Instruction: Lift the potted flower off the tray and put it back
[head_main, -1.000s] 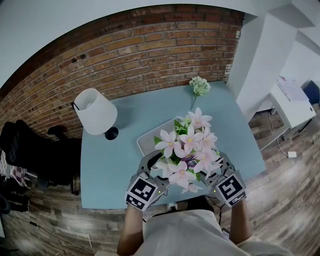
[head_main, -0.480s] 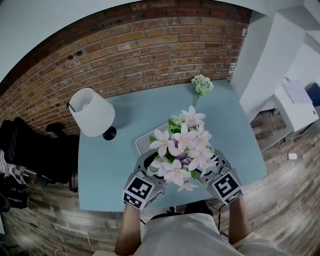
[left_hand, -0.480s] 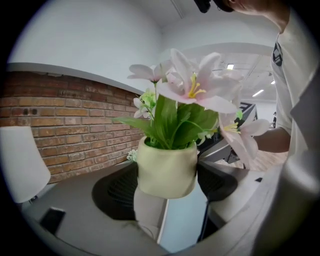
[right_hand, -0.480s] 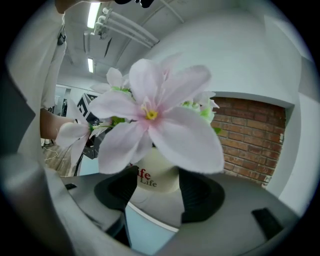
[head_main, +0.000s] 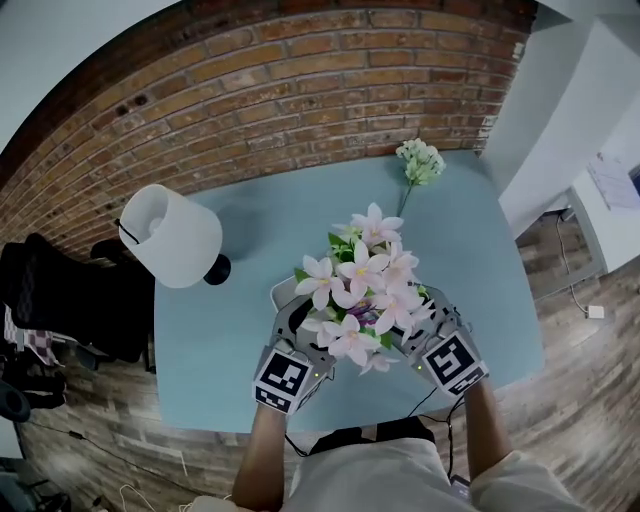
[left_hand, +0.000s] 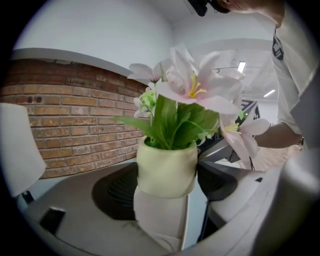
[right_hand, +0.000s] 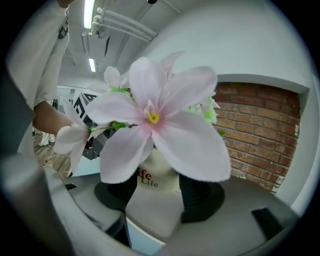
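The potted flower (head_main: 360, 290), pink lilies with green leaves in a cream pot (left_hand: 167, 167), is held up between both grippers near the table's front edge. My left gripper (head_main: 300, 335) is shut on the pot from the left, its dark pads (left_hand: 120, 190) against the pot's sides. From the right, my right gripper (head_main: 432, 328) is shut on the same pot (right_hand: 155, 175), which bears the red and black print "Life". The white tray (head_main: 282, 294) lies under the blooms and is mostly hidden. In both gripper views the tray (left_hand: 160, 220) shows just below the pot's base.
A white-shaded lamp (head_main: 170, 235) stands at the left of the teal table (head_main: 250, 230). A loose sprig of pale flowers (head_main: 420, 160) lies at the back right. A brick wall runs behind, a black chair (head_main: 50, 290) sits left, and white furniture (head_main: 600, 150) is right.
The grippers and the potted flower have shifted a little left and back over the tray. The blooms now hide more of the tray. Both grips are unchanged.
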